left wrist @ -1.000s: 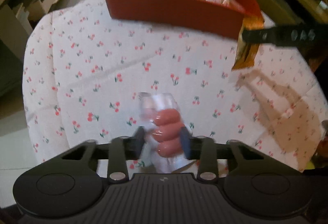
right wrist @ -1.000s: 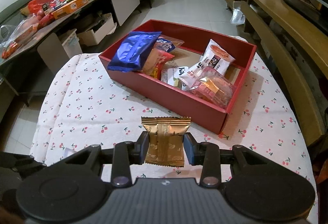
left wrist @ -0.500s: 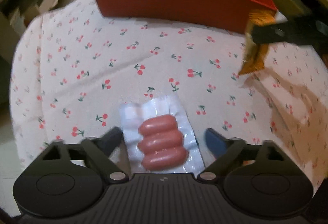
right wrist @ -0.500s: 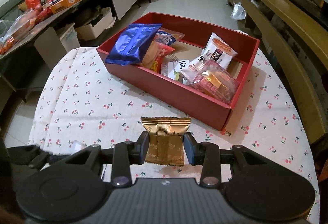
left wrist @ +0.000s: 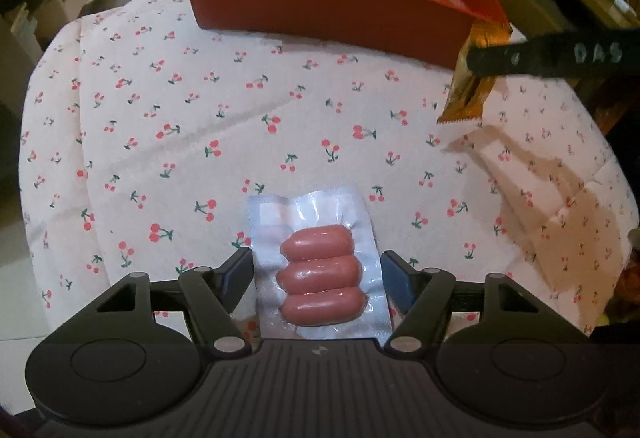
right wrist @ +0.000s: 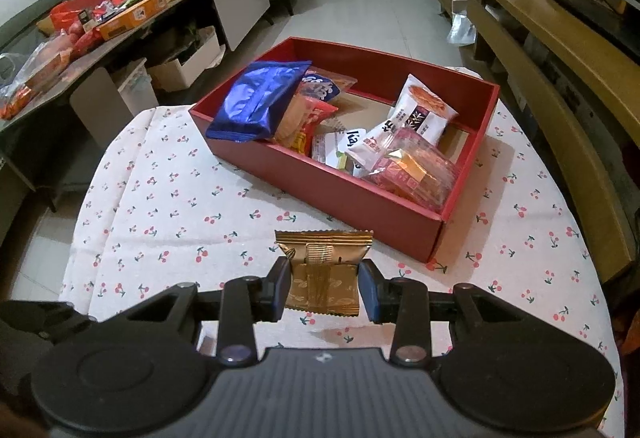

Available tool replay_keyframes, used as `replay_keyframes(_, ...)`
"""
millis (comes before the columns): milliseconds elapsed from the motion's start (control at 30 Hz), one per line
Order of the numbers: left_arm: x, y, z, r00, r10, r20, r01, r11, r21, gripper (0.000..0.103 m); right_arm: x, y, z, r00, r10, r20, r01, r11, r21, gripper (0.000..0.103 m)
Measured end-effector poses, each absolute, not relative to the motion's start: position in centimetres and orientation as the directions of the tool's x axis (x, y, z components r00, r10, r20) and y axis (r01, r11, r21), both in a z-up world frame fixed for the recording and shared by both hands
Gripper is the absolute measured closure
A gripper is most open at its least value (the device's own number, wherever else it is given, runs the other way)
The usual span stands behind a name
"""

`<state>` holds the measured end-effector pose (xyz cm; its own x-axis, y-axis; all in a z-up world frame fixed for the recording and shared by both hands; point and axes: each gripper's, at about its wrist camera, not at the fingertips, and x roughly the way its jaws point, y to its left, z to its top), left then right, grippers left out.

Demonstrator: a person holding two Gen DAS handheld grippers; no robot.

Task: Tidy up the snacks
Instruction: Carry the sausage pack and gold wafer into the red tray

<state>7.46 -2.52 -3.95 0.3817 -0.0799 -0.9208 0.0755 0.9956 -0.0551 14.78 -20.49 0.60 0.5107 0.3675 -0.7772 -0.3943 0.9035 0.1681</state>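
The vacuum-packed sausages (left wrist: 320,270) lie flat on the table (left wrist: 200,109), between the closing left tongs (left wrist: 318,278), not yet pinched. The gold snack packet (right wrist: 324,274) is held by the right tongs (right wrist: 325,290) before the red box (right wrist: 332,193). The slick film could be missed or slip out.

The left gripper (left wrist: 317,274), black with two blue-padded fingers, points steeply down at the table. Its jaws are closing, and a clear plastic pack of three pink sausages (left wrist: 320,270) lies flat between them. The pads are just beside the pack and do not squeeze it.

The right gripper (right wrist: 324,288), black with the same blue pads, tilts down too. Its jaws press on both sides of a gold foil snack packet (right wrist: 323,272) and hold it up off the table.
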Motion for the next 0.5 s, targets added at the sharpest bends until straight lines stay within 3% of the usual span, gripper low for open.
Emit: replay_keyframes(500,10.7,-0.8,1.2,0.542,-0.149,-0.827,0.064,0.989,-0.136,0.028,16.3,-20.1,0.8,0.532,0.343,-0.774,-0.362,0.919,0.158,0.062)
